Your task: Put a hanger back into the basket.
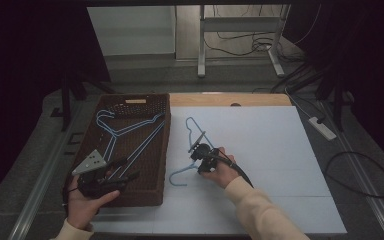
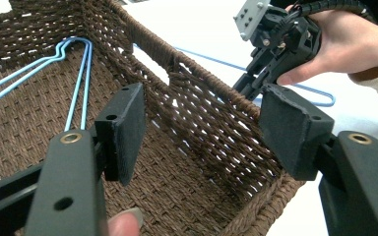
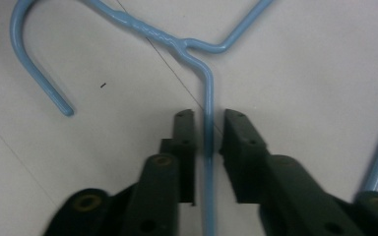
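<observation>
Right gripper (image 1: 200, 152) sits near the middle of the white worktop (image 1: 280, 150), over a light-blue wire hanger (image 1: 192, 135) lying flat on it. In the right gripper view the fingers (image 3: 184, 142) straddle one straight wire of that hanger just below the twisted neck; small gaps show on both sides of the wire, so the pads bracket it but are not clamped on it. The hook end curls off toward the upper left of that view.

Left gripper (image 1: 111, 172) hangs over the near end of a dark brown woven wicker basket (image 1: 145, 102), which sits along the worktop's left edge. Its fingers (image 2: 125, 128) are spread wide with nothing between them; the basket's weave and right wall show through the gap. A grey three-cornered plate (image 1: 91, 162) rides on top of this gripper.

Two more light-blue wire hangers (image 1: 130, 130) lie flat in the basket, hooks toward its far end.

No readable brand, label or writing on the hangers, basket or grippers. A pale tag-like patch (image 1: 135, 101) sits on the basket's far wall, too small to read.

The hanger on the worktop lies just right of the basket, not touching it.
</observation>
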Demonstrator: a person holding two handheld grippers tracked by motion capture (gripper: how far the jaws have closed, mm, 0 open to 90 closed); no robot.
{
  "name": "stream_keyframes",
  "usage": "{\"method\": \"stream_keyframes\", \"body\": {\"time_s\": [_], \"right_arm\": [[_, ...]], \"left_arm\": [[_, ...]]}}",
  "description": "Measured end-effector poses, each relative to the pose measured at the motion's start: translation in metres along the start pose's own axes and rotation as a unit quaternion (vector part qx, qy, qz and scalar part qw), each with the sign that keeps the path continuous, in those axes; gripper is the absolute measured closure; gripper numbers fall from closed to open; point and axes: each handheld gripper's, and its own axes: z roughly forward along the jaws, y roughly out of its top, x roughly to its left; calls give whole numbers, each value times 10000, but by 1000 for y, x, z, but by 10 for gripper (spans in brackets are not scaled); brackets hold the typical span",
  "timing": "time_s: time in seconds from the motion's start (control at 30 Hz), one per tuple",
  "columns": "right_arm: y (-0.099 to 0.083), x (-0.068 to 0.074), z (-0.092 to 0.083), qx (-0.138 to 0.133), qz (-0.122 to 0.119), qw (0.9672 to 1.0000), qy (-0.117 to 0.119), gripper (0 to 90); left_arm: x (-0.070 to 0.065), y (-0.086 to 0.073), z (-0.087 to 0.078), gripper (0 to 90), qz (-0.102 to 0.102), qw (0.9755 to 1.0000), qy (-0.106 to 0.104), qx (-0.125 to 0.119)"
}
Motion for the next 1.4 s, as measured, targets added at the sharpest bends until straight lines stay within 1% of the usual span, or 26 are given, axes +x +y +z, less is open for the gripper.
{"method": "stream_keyframes", "body": {"time_s": [0.03, 0.07, 0.1, 0.27, 0.37, 0.47, 0.5, 0.53, 0.6, 0.63, 0.67, 0.7, 0.73, 0.77, 0.83, 0.87, 0.93, 0.97, 1.0, 1.03, 1.07, 1.1, 1.13, 1.23, 1.37, 1.4], "right_arm": [[2, 2, 0, 59, 30, 10000, -12, 846], [2, 2, 0, 59, 30, 10000, -12, 846], [4, 5, 0, 163, 10, 9998, -78, 870], [4, 2, 0, 156, 1, 9999, -6, 872], [-3, -2, -5, 123, -57, 9998, 110, 874], [-11, -7, -16, -78, -18, 9997, 233, 875], [-11, -7, -16, -78, -18, 9997, 233, 875], [-13, -8, -19, -149, -8, 9995, 275, 875], [-23, -15, -31, -394, 43, 9982, 456, 875], [-31, -21, -40, -590, 72, 9965, 584, 875], [-35, -24, -44, -675, 88, 9958, 618, 876], [-35, -24, -44, -675, 88, 9958, 618, 876], [-47, -33, -55, -922, 161, 9928, 746, 876], [-53, -37, -60, -1029, 221, 9912, 803, 876], [-62, -44, -68, -1182, 303, 9887, 866, 877], [-62, -44, -68, -1182, 303, 9887, 866, 877], [-75, -54, -80, -1419, 384, 9839, 1017, 877], [-79, -56, -82, -1469, 419, 9826, 1058, 877], [-87, -62, -88, -1591, 490, 9799, 1102, 878], [-89, -63, -89, -1618, 496, 9793, 1114, 878], [-93, -66, -91, -1691, 520, 9776, 1136, 878], [-93, -66, -91, -1691, 520, 9776, 1136, 878], [-101, -69, -94, -1786, 552, 9748, 1219, 878], [-108, -72, -98, -1874, 588, 9723, 1269, 878], [-118, -75, -107, -2010, 587, 9687, 1330, 878], [-118, -75, -107, -2010, 587, 9687, 1330, 878]], "left_arm": [[0, 0, 0, 358, 0, 10000, 0, 0], [0, 0, 0, 358, -5, 10000, 1, -8], [0, 0, 0, 358, -10, 10000, 0, -16], [0, 0, 0, 358, 5, 10000, -8, 3], [0, -1, 1, 359, 6, 10000, -17, 15], [0, -1, 2, 360, 12, 10000, -12, 18], [0, -1, 2, 359, 12, 10000, -12, 18], [-1, -1, 3, 359, 18, 10000, -13, 19], [-2, 0, 3, 360, 19, 10000, -11, 12], [-2, 0, 4, 360, 28, 10000, -14, 12], [-2, 0, 4, 360, 28, 10000, -14, 12], [-2, 0, 5, 360, 37, 10000, -16, 11], [-3, 1, 6, 361, 51, 10000, -23, 20], [-3, 1, 6, 361, 51, 10000, -23, 20], [-5, 2, 8, 361, 63, 10000, -34, 25], [-6, 2, 9, 361, 79, 10000, -41, 26], [-8, 4, 11, 361, 104, 9999, -54, 24], [-9, 5, 12, 361, 117, 9999, -62, 20], [-10, 6, 12, 361, 128, 9999, -66, 19], [-11, 7, 14, 362, 141, 9999, -80, 17], [-11, 7, 14, 362, 141, 9999, -80, 17], [-12, 8, 15, 362, 159, 9998, -91, 20], [-14, 9, 17, 362, 180, 9998, -110, 32], [-15, 10, 19, 362, 203, 9997, -134, 45], [-21, 14, 25, 362, 298, 9993, -193, 88], [-21, 14, 25, 362, 298, 9993, -193, 88]]}}
